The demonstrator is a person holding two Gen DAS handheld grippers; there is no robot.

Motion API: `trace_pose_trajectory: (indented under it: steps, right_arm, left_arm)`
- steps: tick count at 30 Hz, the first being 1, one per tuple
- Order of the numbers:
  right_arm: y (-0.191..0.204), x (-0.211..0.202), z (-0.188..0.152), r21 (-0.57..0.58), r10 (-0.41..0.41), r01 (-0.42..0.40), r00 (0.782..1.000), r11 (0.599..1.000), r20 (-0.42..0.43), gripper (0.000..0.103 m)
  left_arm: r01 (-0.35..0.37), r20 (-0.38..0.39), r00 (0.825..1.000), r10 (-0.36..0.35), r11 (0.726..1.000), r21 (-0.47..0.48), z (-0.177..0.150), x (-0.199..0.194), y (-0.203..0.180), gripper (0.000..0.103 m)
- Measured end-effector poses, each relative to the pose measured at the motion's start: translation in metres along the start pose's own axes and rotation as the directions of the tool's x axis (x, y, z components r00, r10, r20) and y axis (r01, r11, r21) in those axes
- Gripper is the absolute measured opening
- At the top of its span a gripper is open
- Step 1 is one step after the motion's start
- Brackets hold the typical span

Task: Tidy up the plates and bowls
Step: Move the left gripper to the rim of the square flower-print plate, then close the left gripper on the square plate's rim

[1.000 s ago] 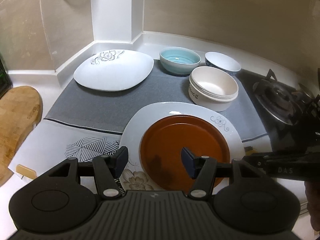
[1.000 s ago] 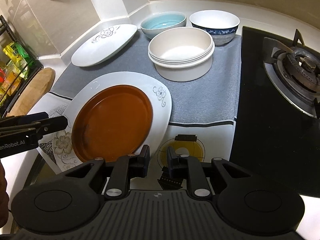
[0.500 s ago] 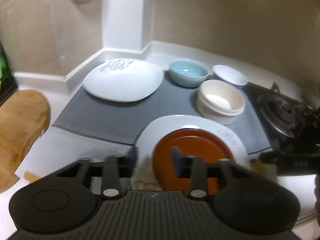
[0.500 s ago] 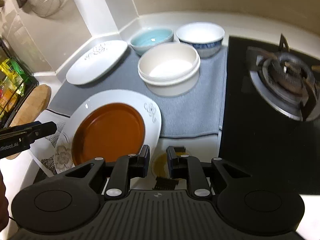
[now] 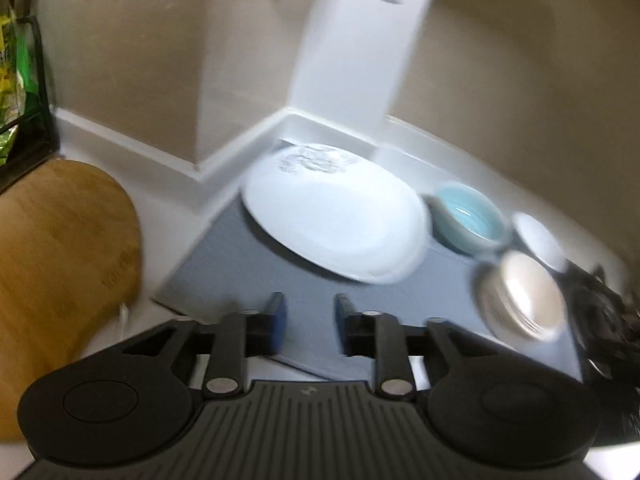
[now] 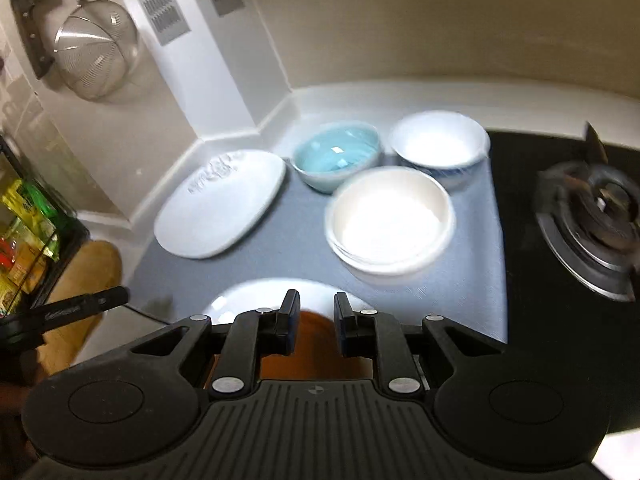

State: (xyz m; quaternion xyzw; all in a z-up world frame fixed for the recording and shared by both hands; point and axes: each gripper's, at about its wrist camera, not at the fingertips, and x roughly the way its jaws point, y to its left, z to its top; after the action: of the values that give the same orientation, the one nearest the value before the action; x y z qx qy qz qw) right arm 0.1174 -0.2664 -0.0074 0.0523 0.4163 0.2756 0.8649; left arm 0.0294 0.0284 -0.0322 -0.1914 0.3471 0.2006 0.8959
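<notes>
1. On the grey mat (image 6: 472,280) in the corner of the counter lie the dishes: a white plate with a flower print (image 6: 220,204) at the left, a light blue bowl (image 6: 336,156) beside it, a white bowl with blue pattern (image 6: 438,146) further right, and a cream bowl (image 6: 390,220) in front of these two.
2. Close to the right gripper (image 6: 316,322), a second white plate (image 6: 244,300) sits at the near edge of the mat, and a brown plate (image 6: 316,348) lies on it, mostly hidden behind the gripper body.
3. The right gripper is above the brown plate; its jaws are a little apart and nothing is between them.
4. The left gripper (image 5: 308,320) is over the grey mat (image 5: 224,264), in front of the flower-print plate (image 5: 336,224). Its jaws are also apart, with only the mat seen in the gap, so it grasps nothing.
5. From the left wrist the picture is blurred; the blue bowl (image 5: 468,220) and the cream bowl (image 5: 520,296) stand at the right.
6. A wooden cutting board (image 5: 60,264) lies on the counter left of the mat, and a gas burner (image 6: 596,208) is at the right.
7. A metal strainer (image 6: 94,48) hangs on the wall.
</notes>
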Motion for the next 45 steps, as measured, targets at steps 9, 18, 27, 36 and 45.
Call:
trace_pose_trajectory:
  steps: [9,18,27,36,45]
  right_arm:
    - [0.021,0.004,0.015,0.060,-0.077,0.076,0.997,0.995,0.020,0.020]
    - [0.026,-0.002,0.012,0.132,-0.171,0.163,0.984,0.978,0.049,0.020]
    - [0.051,0.015,0.016,0.112,-0.164,0.161,0.986,0.981,0.012,0.020]
    - [0.087,0.053,0.038,0.048,-0.092,0.092,0.996,0.995,0.002,0.020]
    - [0.112,0.084,0.056,0.001,-0.041,0.041,0.999,0.999,-0.029,0.020]
  left_arm:
    - [0.044,-0.030,0.998,-0.053,0.973,-0.227,0.057,0.073,0.044,0.059]
    - [0.019,-0.088,0.995,-0.046,0.956,-0.294,0.070,0.119,0.052,0.054]
    - [-0.013,-0.127,0.992,-0.013,0.980,-0.197,0.066,0.130,0.050,0.022]
    - [0.067,-0.164,0.983,-0.082,0.993,-0.092,0.053,0.101,0.061,0.020]
    - [0.071,-0.166,0.982,-0.095,0.987,-0.147,0.056,0.101,0.068,0.022]
